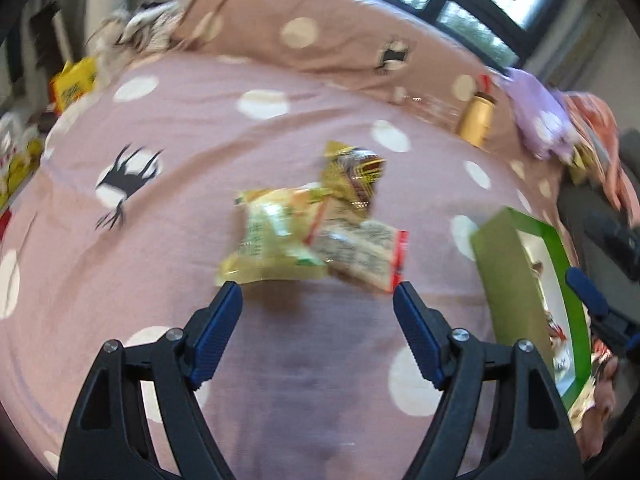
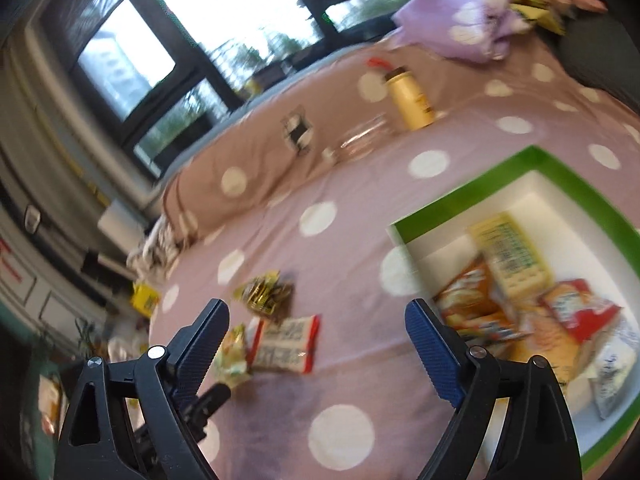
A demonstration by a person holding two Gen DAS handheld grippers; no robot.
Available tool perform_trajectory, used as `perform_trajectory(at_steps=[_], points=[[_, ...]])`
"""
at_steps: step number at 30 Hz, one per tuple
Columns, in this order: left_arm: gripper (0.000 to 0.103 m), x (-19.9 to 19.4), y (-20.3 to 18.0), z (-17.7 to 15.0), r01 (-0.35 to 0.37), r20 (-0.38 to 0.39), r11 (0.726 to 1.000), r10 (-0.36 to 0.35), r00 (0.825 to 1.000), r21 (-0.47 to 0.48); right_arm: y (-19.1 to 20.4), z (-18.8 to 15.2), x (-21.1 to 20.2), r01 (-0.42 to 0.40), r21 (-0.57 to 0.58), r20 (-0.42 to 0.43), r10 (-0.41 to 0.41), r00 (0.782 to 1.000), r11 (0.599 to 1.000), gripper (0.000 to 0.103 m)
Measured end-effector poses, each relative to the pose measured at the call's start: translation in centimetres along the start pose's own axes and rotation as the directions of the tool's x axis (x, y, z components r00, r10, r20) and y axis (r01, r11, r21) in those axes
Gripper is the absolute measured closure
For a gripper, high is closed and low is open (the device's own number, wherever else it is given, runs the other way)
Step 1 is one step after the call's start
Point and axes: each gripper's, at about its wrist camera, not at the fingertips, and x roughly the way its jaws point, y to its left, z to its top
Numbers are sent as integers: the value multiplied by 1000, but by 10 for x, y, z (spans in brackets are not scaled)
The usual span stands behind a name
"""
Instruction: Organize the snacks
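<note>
My left gripper (image 1: 318, 298) and right gripper (image 2: 316, 320) gape empty; three snack packets (image 1: 304, 232) left mid-bed, several already in green box (image 2: 460, 196).

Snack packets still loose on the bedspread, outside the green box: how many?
3, clustered mid-bed: a yellow-green packet, a red-edged white packet beside it, and a gold-and-brown packet behind them. Blur could hide another underneath.

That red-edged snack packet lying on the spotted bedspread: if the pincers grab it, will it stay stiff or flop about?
The red-edged packet looks like thin crinkly film, so it would probably bend and sag from a pinched edge. It lies flat, so it is unlikely to roll. Resting against the green-yellow packet, it may nudge that one when pulled.
</note>
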Motion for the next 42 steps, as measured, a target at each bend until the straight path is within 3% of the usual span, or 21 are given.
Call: perform_trajectory(at_steps=[5, 11, 18, 20, 23, 28, 34, 37, 42], points=[[25, -1, 16, 7, -49, -3, 997, 49, 999, -60, 31, 2, 46, -47, -44, -122, 41, 992, 998, 13], [25, -5, 44, 11, -71, -13, 988, 70, 997, -139, 59, 6, 123, -28, -82, -260, 6, 966, 996, 13], [25, -9, 62, 15, -89, -11, 978, 89, 996, -190, 65, 10, 187, 39, -112, -305, -72, 950, 993, 14], [25, -8, 63, 15, -100, -17, 976, 98, 995, -191, 65, 9, 194, 36, -118, -329, -73, 941, 992, 34], [25, -8, 64, 15, -94, -21, 977, 92, 996, -190, 62, 5, 195, -10, -94, -345, -23, 938, 996, 59], [25, -7, 61, 15, -95, -22, 979, 93, 995, -180, 71, 5, 166, 4, -166, -303, -55, 951, 986, 66], [25, -6, 63, 15, -105, -24, 977, 103, 994, -185, 81, -16, 95, -22, -224, -289, -45, 956, 974, 66], [25, -7, 63, 13, -110, -26, 977, 107, 994, -181, 73, -40, 78, -36, -224, -346, -45, 937, 974, 66], [25, -7, 55, 9, -100, -29, 983, 97, 995, -152, 49, -79, 89, -12, -212, -471, -92, 878, 977, 65]])
